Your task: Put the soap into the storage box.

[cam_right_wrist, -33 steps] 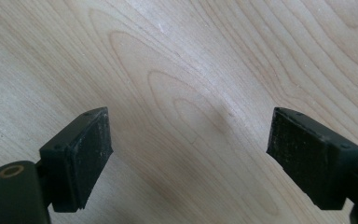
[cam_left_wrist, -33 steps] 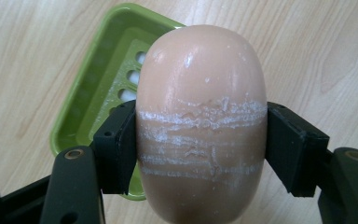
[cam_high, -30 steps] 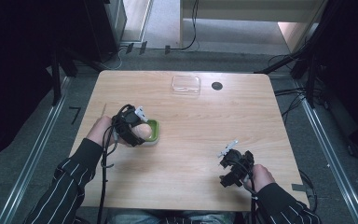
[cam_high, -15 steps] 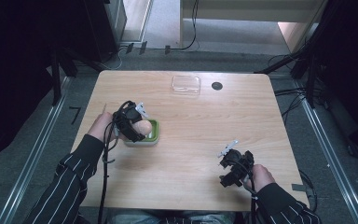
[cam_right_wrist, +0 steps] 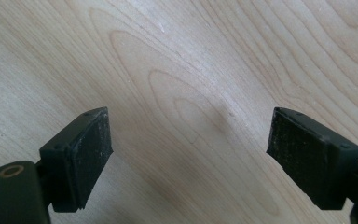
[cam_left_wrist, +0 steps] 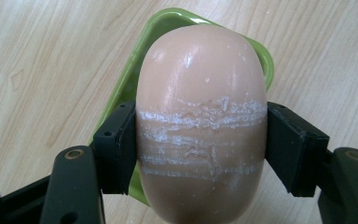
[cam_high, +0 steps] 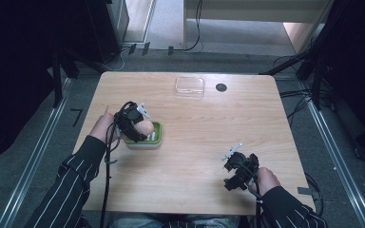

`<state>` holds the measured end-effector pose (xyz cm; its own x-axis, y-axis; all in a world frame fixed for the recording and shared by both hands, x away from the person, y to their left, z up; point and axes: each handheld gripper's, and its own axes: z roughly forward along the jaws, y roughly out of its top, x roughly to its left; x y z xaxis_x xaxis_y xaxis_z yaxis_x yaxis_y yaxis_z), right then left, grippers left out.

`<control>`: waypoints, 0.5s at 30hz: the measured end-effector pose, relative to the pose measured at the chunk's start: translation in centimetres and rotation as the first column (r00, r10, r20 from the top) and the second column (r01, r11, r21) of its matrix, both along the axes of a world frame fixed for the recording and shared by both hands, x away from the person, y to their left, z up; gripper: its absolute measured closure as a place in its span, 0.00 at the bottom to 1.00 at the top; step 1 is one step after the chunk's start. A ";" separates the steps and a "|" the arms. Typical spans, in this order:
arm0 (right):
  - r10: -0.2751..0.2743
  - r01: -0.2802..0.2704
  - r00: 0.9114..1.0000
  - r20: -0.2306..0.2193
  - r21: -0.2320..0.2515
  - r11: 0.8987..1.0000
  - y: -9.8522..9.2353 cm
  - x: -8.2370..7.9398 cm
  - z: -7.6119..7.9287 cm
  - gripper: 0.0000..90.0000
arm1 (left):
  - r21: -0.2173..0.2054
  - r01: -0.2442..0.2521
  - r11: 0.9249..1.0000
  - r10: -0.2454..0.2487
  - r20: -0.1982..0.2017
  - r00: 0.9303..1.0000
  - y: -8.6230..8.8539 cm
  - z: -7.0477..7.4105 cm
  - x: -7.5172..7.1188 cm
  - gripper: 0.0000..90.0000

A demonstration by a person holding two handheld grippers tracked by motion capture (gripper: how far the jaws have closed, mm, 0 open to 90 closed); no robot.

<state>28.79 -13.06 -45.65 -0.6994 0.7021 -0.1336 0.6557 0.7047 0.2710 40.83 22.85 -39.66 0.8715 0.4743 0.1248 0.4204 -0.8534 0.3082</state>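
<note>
Soap (cam_left_wrist: 200, 126) nearer green dish (cam_left_wrist: 168, 23), prob.

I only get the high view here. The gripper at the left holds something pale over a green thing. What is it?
Observer: In the left gripper view it is a smooth, peach-coloured oval bar of soap, with whitish scrape lines across its middle.
Operator: Is it really gripped, or just resting there?
Observer: Gripped: the left gripper has a black pad pressed against each side of the bar.
Operator: And the green thing?
Observer: A green dish with rounded corners, seen directly behind the bar.
Operator: Is the other gripper holding anything?
Observer: No. The right gripper has its jaws wide apart, with bare wooden table between them.
</note>
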 end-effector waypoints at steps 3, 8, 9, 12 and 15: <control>0.002 -0.002 1.000 0.003 0.002 1.000 -0.1 0.0 0.0 0.16 | -0.005 -0.003 1.000 0.004 0.002 1.000 0.1 -0.2 0.2 0.37; 0.003 -0.003 1.000 0.001 -0.001 1.000 0.0 0.0 0.0 0.16 | 0.002 0.008 1.000 -0.008 0.000 1.000 -0.3 -0.8 0.5 0.37; 0.002 -0.002 1.000 0.001 -0.001 1.000 0.0 0.0 0.0 0.16 | 0.004 0.009 1.000 -0.009 0.000 1.000 -0.3 -0.9 0.5 0.37; 0.004 -0.004 1.000 0.002 0.000 1.000 0.0 0.1 0.0 0.16 | 0.009 0.010 1.000 -0.010 -0.003 1.000 -0.4 -1.2 0.7 0.37; 0.002 -0.002 1.000 0.000 -0.002 1.000 0.1 0.1 0.0 0.16 | 0.013 0.007 1.000 -0.007 -0.001 1.000 -0.4 -1.5 1.0 0.37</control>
<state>28.87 -12.99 -45.67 -0.7007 0.7006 -0.1349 0.6543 0.7063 0.2701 41.81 22.50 -41.14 0.8750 0.4663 0.1301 0.4145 -0.8604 0.2966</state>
